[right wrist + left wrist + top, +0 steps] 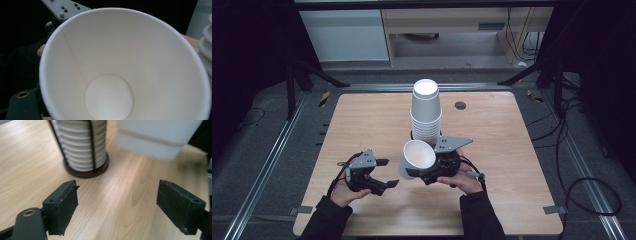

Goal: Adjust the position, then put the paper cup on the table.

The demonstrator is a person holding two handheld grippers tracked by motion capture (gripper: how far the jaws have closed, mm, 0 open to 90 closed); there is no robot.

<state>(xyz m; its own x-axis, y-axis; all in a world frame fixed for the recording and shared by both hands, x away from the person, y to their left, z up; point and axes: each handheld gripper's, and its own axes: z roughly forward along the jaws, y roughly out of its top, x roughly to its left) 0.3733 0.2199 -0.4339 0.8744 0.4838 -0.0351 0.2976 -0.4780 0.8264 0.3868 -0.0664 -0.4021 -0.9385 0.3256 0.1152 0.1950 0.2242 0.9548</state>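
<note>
- High view: we see the right gripper [421, 172] above the middle of the wooden table [362, 125], nearer its near edge, holding a single white paper cup [417, 157] tipped on its side, mouth turned up toward the camera.
- The cup sits clear of the table surface, just in front of the cup stack [426, 107], which stands upside down in a dark wire holder on a round base at the table's centre, toward the far edge.
- We cannot make out the right jaws' contact on the cup wall from above; the grey plate and the person's right hand [459, 181] cover that side.
- Right gripper view: we look straight into the cup [120, 67], its seam and round bottom plain; the cup hides the jaws, yet it rides fixed before this camera, so we log them as clamped on it.
- The ribbed rims of the stack [206, 47] show at that view's right edge.
- Left gripper [384, 173] hovers left of the cup, near the near edge, in the left hand [343, 192].
- Left gripper view: its two black jaws stand wide apart, nothing between them but bare table [117, 202].
- Beyond them we note the stack's base [86, 157] and the held cup's blurred wall [155, 137], above the table.
- A small dark round disc [460, 105] lies near the far right of the table.
</note>
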